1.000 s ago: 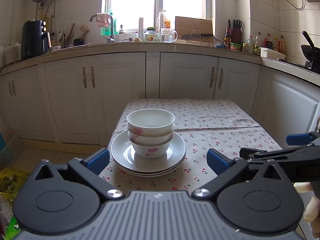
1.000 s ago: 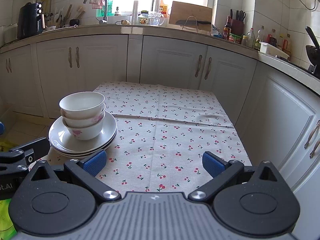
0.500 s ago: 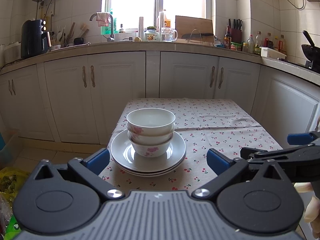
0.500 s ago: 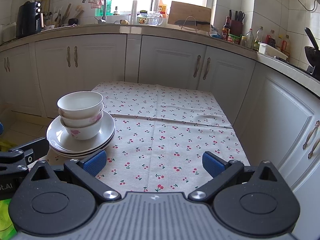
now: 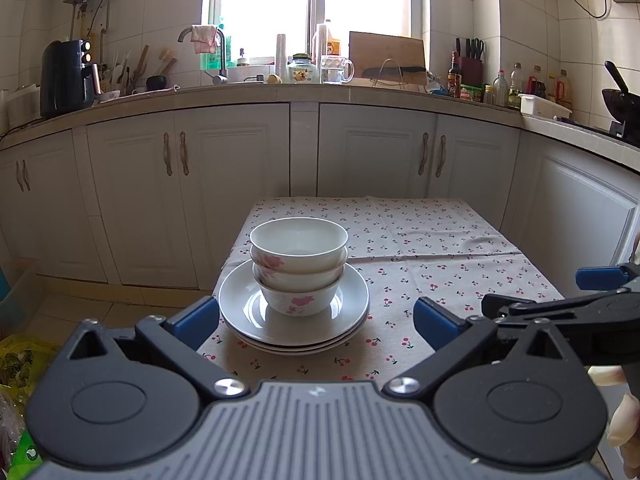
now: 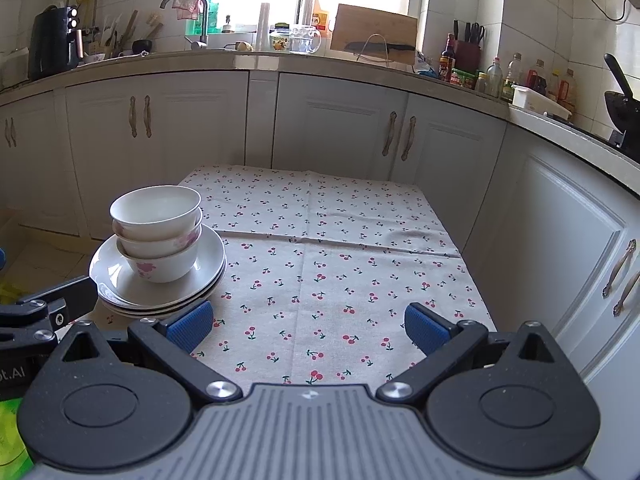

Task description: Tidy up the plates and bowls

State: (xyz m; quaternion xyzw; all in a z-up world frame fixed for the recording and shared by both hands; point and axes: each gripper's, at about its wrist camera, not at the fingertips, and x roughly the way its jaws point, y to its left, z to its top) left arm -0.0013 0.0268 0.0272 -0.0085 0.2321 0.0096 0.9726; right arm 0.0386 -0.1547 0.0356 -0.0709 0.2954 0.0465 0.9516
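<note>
Three white bowls with pink flowers (image 5: 299, 264) are nested upright on a stack of white plates (image 5: 240, 300) near the table's front left corner. The bowls (image 6: 158, 232) and plates (image 6: 208, 264) also show at the left in the right wrist view. My left gripper (image 5: 316, 320) is open and empty, just in front of the stack. My right gripper (image 6: 306, 326) is open and empty over the cloth, to the right of the stack; it also shows at the right edge of the left wrist view (image 5: 568, 304).
The table carries a cherry-print cloth (image 6: 340, 248). White kitchen cabinets (image 5: 240, 184) stand behind and to the right, with a crowded counter (image 5: 360, 88) above them. A yellow-green bag (image 5: 20, 364) lies on the floor at the left.
The right gripper has drifted slightly, so the stack sits a little lower and further left in its view. The left gripper has barely moved. Both stay open.
</note>
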